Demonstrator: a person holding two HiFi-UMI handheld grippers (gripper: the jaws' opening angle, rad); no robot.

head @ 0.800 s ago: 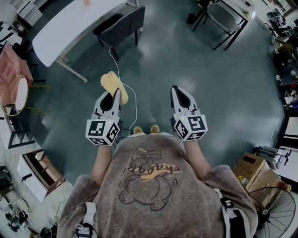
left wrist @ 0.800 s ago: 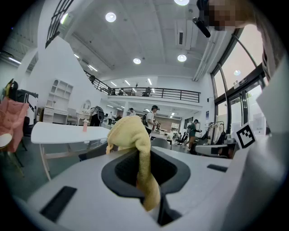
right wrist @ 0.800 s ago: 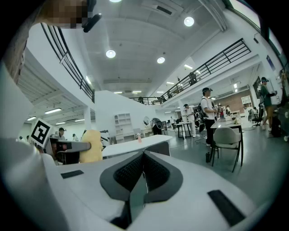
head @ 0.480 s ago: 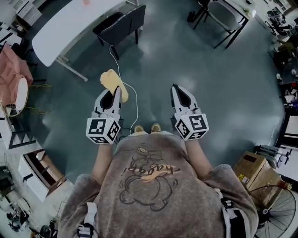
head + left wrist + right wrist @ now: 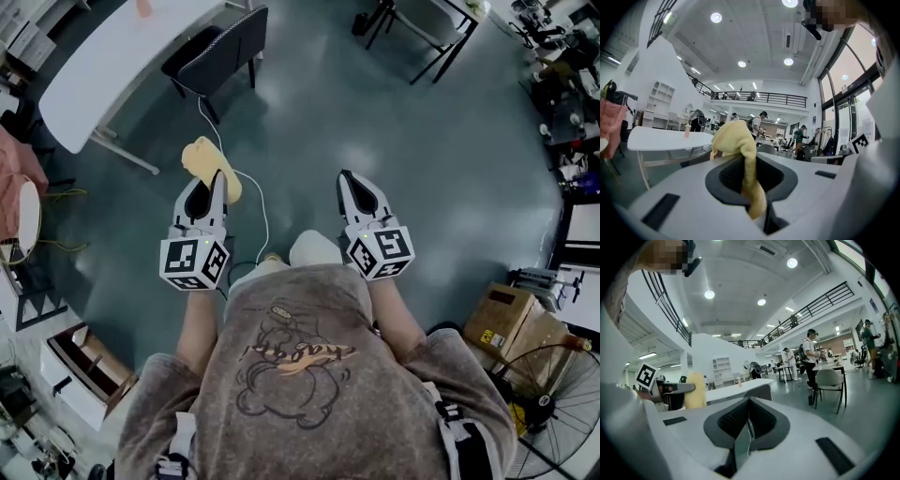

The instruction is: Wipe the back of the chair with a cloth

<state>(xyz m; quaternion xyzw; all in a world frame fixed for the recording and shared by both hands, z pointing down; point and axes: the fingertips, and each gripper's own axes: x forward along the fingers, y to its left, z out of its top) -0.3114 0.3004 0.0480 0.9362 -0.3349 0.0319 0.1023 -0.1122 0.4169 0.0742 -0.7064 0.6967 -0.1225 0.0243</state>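
Head view, the change: the chair and the white table sit further up and left in frame than half a second ago, and a pale leg has swung up where two shoes stood. The person is on the move!

Head view, the grippers: the left gripper is clamped on the yellow cloth, which bunches out past its tips. The right gripper is carried level with it, tips together.

Head view, meaning for the task: this reads as the approach only. The chair's back is well apart from the cloth, with bare floor and a white cable between, so no wiping has started.

Left gripper view, what it adds: the grip itself. A strip of cloth runs down through the pinched jaws and the rest mushrooms above them (a firm hold, by the look of it). The head view shows only the lump.

Right gripper view, what it adds: jaws closed with nothing caught between them. A grey chair back stands ahead by the table, probably the target, and the cloth shows at far left.

Still hidden: the far face of the chair back, which no view shows.
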